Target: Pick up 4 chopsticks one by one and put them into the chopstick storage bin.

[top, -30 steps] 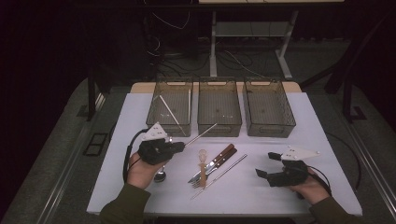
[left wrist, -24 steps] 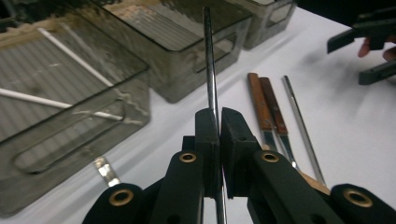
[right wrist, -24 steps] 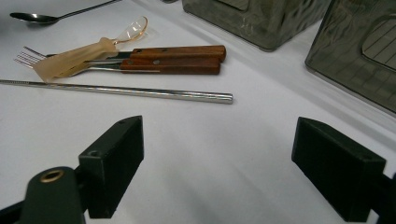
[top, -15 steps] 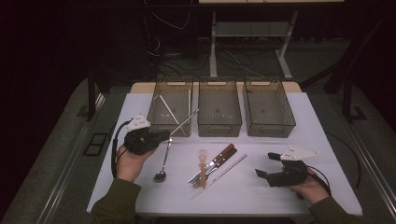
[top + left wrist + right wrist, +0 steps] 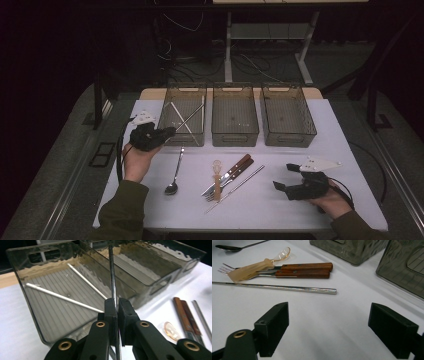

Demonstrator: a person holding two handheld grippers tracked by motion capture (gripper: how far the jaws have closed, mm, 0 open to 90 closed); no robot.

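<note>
My left gripper (image 5: 170,131) (image 5: 117,302) is shut on a thin metal rod (image 5: 190,118) (image 5: 111,270). It hovers at the near left corner of the left smoky bin (image 5: 185,89) (image 5: 32,255), and the rod slants out over that bin. Two white sticks (image 5: 177,117) (image 5: 62,297) lie crossed on the bin's floor. My right gripper (image 5: 283,176) (image 5: 328,325) rests low over the table at the near right, open, with nothing between its jaws.
A metal spoon (image 5: 175,170) (image 5: 237,247), two wooden-handled utensils (image 5: 232,175) (image 5: 304,270), a clear plastic spoon (image 5: 216,175) (image 5: 262,265) and a steel rod (image 5: 235,189) (image 5: 274,287) lie mid-table. The middle bin (image 5: 235,112) and right bin (image 5: 287,112) stand behind.
My left gripper carried the metal rod away from the person, from above the spoon to the left bin's near corner; the rod now reaches over that bin. The right gripper stayed put.
</note>
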